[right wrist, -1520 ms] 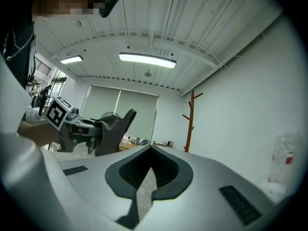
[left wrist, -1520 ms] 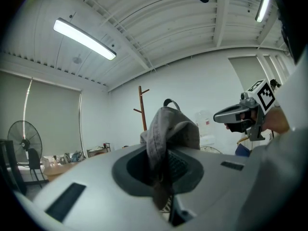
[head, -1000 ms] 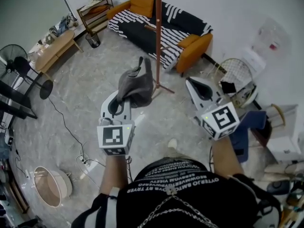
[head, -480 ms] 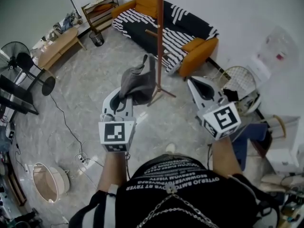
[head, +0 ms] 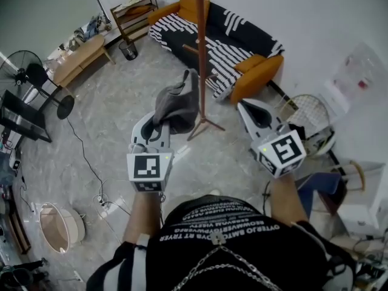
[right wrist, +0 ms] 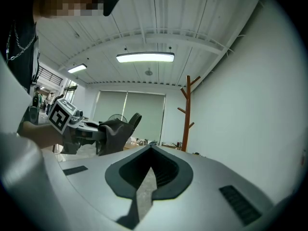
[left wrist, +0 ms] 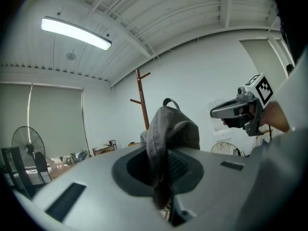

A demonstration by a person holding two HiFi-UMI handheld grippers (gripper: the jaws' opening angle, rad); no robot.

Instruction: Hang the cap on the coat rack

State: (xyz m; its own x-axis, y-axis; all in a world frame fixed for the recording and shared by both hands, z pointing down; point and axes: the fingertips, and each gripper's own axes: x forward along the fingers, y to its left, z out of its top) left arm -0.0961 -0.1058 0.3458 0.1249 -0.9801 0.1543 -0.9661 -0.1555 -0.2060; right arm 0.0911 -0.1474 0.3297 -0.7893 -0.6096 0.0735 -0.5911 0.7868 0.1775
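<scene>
A grey cap hangs bunched from my left gripper, which is shut on its fabric. In the left gripper view the cap fills the space between the jaws of the left gripper, its strap loop on top. The brown wooden coat rack stands just right of the cap, its feet on the floor. Its pegs show in the left gripper view on the coat rack and in the right gripper view on the coat rack. My right gripper is held right of the pole, shut and empty, its tips together.
A striped sofa with orange cushions stands behind the rack. A fan, a low wooden table and a shelf are at the left. A cable runs to a power strip; a basket sits lower left.
The person has stepped closer to the coat rack, so its pole now stands right beside the cap. Both grippers keep their hold and pose.
</scene>
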